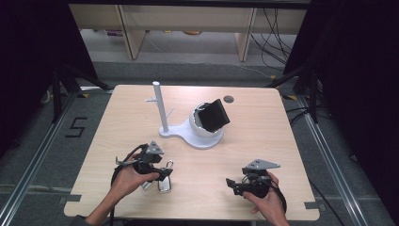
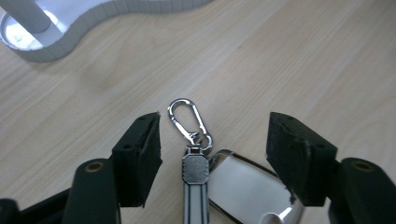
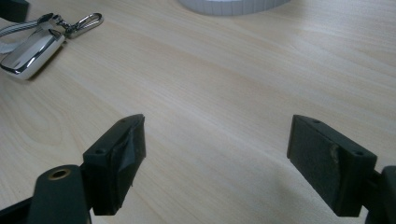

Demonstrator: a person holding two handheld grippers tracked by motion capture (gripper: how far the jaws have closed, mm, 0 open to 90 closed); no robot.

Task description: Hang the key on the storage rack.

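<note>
The left claw [image 2: 212, 154] stands wide astride the shiny chrome key fob [image 2: 243, 186] with its silver carabiner clip [image 2: 189, 120], seemingly to grip it, while the right claw [image 3: 215, 163] gapes empty over the pale wooden tabletop [image 3: 224, 84].

The right tongs [image 3: 215, 163] are hovering with jaws spread wide over the bare counter [image 3: 224, 84]. A shiny key fob [image 3: 30, 51] with a clasp [image 3: 86, 22] is lying far left.
</note>
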